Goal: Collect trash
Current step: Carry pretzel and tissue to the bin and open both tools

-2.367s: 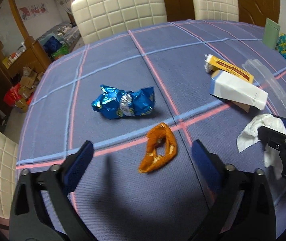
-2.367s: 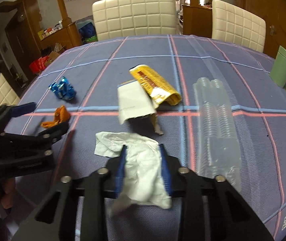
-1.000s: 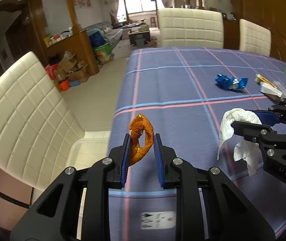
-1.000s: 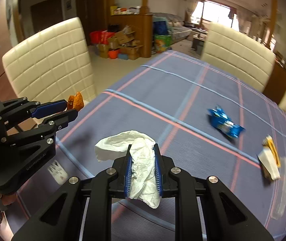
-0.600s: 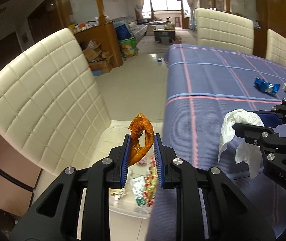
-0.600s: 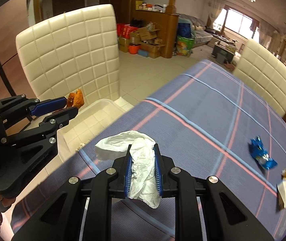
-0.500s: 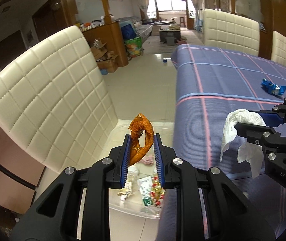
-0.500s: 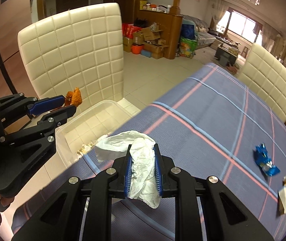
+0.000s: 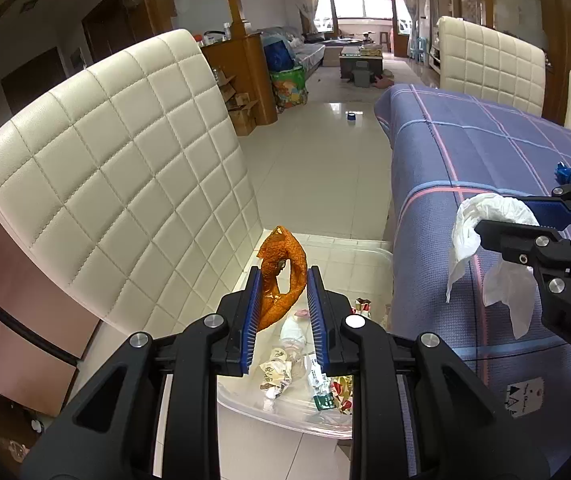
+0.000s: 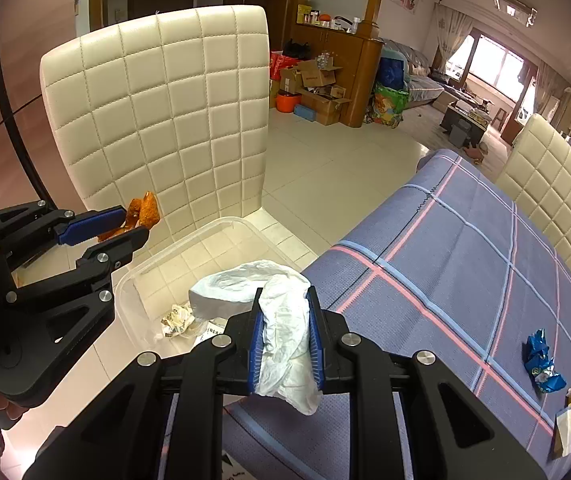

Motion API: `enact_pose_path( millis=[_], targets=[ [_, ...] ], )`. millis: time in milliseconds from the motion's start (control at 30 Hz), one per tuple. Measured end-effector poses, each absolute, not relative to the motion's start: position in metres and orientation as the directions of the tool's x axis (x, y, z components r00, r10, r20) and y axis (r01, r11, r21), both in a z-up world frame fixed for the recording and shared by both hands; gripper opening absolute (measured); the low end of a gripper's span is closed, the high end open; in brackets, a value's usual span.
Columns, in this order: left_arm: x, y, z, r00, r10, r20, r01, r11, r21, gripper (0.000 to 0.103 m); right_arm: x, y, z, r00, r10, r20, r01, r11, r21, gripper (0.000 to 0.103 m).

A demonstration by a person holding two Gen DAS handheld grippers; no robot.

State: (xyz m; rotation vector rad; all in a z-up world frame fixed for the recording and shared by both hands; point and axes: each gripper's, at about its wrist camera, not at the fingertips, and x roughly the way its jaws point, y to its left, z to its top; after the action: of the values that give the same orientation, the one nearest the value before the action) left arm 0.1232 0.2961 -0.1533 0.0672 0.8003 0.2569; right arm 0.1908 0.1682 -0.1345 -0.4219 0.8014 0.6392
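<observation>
— Orange peel (image 9: 283, 276), where is it sitting?
— Clenched between the left gripper (image 9: 284, 312) pads, hanging over the clear bin (image 9: 369, 258) holding wrappers, beside the cream chair (image 9: 125, 168).
— And the right gripper (image 10: 284, 334)?
— It is squeezing a white tissue (image 10: 285, 320) above the edge of the blue tablecloth (image 10: 465, 248); a blue wrapper (image 10: 541, 362) is lying farther right.

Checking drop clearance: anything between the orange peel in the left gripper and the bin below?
Nothing visible. The peel hangs in the left gripper over the open, lidless bin; only earlier trash lies inside. Chair and table edge flank the bin.
</observation>
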Motion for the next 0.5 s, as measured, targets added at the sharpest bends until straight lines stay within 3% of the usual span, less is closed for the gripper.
enact_pose_path(
  millis=[100,167,200,233,500],
  targets=[
    [0.123,0.300,-0.155,0.668,0.249,-0.701,-0.213,0.967,0.140,0.027,0.194,0.171,-0.138,0.523,0.358,-0.773,-0.664,0.740,-0.107,0.019],
    [0.125,0.306,-0.157,0.660,0.252,-0.707,-0.229,0.965,0.130,0.042,0.198,0.172,-0.142,0.518,0.350,-0.781,-0.661,0.743,-0.106,0.019],
    [0.124,0.309,-0.158,0.656,0.268,-0.706,-0.247,0.960,0.135,0.081,0.199,0.173,-0.143,0.516,0.347,-0.783,-0.661,0.743,-0.105,0.019],
    [0.121,0.311,-0.158,0.665,0.300,-0.684,-0.278,0.949,0.147,0.098,0.200,0.175,-0.145,0.512,0.345,-0.786,-0.661,0.743,-0.104,0.019],
    [0.105,0.314,-0.157,0.680,0.370,-0.633,-0.291,0.929,0.230,0.098,0.206,0.191,-0.155,0.492,0.346,-0.799,-0.674,0.732,-0.098,0.020]
  ],
)
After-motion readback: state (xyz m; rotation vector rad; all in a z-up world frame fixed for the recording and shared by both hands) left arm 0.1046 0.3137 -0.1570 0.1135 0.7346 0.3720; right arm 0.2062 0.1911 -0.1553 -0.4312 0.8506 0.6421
